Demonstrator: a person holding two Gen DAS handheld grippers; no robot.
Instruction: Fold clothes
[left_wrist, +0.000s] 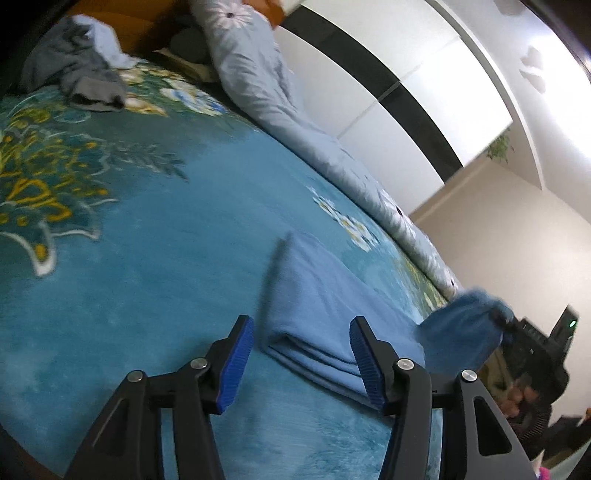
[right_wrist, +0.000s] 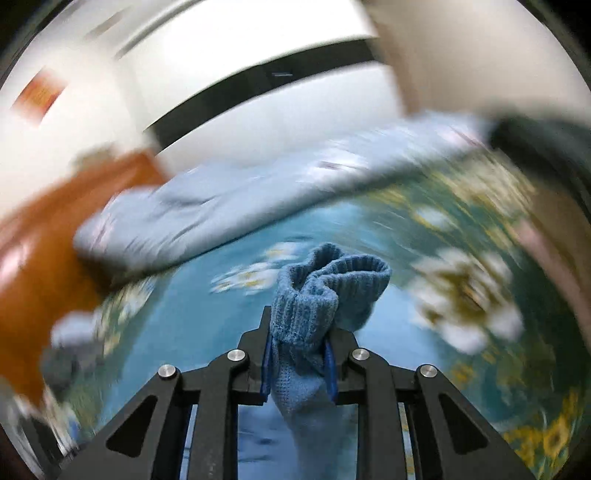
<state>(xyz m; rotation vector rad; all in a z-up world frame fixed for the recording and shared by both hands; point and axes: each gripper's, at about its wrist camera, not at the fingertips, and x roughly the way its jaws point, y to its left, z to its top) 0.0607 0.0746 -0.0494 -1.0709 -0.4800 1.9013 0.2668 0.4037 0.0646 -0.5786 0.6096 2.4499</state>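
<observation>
A blue knit garment lies partly folded on the teal flowered bedspread. My left gripper stands open just above its near folded edge, with nothing between the blue pads. At the right of the left wrist view my right gripper lifts a bunched end of the garment off the bed. In the right wrist view that gripper is shut on a ribbed cuff of the garment, which sticks out past the fingertips. That view is heavily blurred.
A grey and pale blue heap of clothes lies at the far end of the bed. A light blue flowered quilt runs along the far side by a white wardrobe. A wooden headboard is at the left.
</observation>
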